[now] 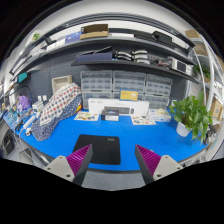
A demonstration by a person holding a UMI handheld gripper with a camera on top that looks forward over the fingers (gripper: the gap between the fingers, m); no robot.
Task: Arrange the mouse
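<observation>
No text, label, brand or number can be read anywhere here.

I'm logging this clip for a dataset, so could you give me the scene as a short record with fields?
surface: blue table
between the fingers, just ahead: black mouse pad, lying flat
mouse: none that I can make out
gripper: gripper open, holding nothing
beyond the pad: white box, small items I cannot identify
right of table: green plant
left of table: patterned bag
background: shelves
</observation>
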